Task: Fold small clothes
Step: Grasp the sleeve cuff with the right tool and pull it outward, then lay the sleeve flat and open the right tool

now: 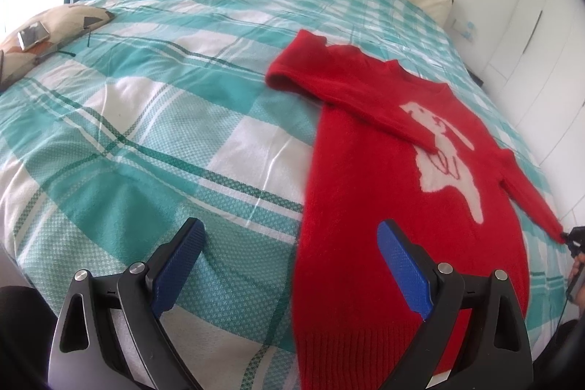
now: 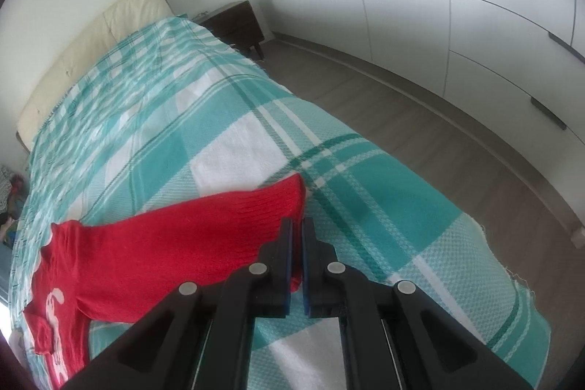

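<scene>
With one sleeve already folded across the red sweater [image 1: 369, 192] on the bed [image 1: 153, 119], the right gripper [image 2: 297, 233] pinches the other sleeve's cuff [image 2: 289, 196], likely to carry it left across the chest, while the left gripper [image 1: 289, 243] hovers wide open and empty near the hem.

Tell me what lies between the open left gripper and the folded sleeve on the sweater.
In the left wrist view, only the red sweater's own body lies between the left gripper and the folded sleeve; nothing else sits on it.
</scene>
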The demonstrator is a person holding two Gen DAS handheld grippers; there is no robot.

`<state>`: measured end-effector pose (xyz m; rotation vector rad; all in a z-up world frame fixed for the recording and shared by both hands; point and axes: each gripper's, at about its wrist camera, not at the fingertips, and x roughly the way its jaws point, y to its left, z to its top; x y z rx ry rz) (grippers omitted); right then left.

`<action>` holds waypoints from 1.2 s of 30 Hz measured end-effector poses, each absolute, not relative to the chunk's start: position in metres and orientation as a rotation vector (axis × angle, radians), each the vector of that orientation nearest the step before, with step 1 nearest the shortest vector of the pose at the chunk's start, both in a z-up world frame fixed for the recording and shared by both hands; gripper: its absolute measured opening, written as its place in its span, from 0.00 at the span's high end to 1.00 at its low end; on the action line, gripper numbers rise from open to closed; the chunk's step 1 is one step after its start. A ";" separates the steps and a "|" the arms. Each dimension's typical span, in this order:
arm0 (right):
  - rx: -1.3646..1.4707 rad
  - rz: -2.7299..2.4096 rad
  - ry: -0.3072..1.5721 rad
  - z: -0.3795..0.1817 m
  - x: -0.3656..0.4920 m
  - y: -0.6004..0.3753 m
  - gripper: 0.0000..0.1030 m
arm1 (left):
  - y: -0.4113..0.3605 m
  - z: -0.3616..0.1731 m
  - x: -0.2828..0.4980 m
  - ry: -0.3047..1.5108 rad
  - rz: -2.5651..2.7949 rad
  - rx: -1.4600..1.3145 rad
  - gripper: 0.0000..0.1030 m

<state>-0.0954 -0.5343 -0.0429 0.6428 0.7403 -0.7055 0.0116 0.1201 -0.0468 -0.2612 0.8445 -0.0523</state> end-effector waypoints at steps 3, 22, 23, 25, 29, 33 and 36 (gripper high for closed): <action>0.691 -0.727 0.767 -0.053 -0.102 -0.543 0.97 | 0.123 -0.048 0.013 0.852 -0.054 -0.280 0.07; 0.601 -0.850 0.668 -0.025 -0.116 -0.533 0.91 | 0.118 -0.052 0.013 0.873 -0.047 -0.241 0.07; 0.575 -0.840 0.639 -0.018 -0.117 -0.528 0.89 | 0.117 -0.052 0.013 0.874 -0.046 -0.235 0.07; 0.508 -0.819 0.584 -0.003 -0.115 -0.512 0.78 | 0.114 -0.052 0.013 0.874 -0.044 -0.222 0.07; 0.382 -0.742 0.500 0.018 -0.106 -0.475 0.42 | 0.113 -0.051 0.012 0.873 -0.053 -0.217 0.07; 0.267 -0.666 0.500 0.024 -0.096 -0.439 0.42 | 0.113 -0.051 0.013 0.879 -0.053 -0.217 0.07; 0.244 -0.617 0.492 0.025 -0.098 -0.421 0.41 | 0.110 -0.051 0.012 0.881 -0.052 -0.208 0.07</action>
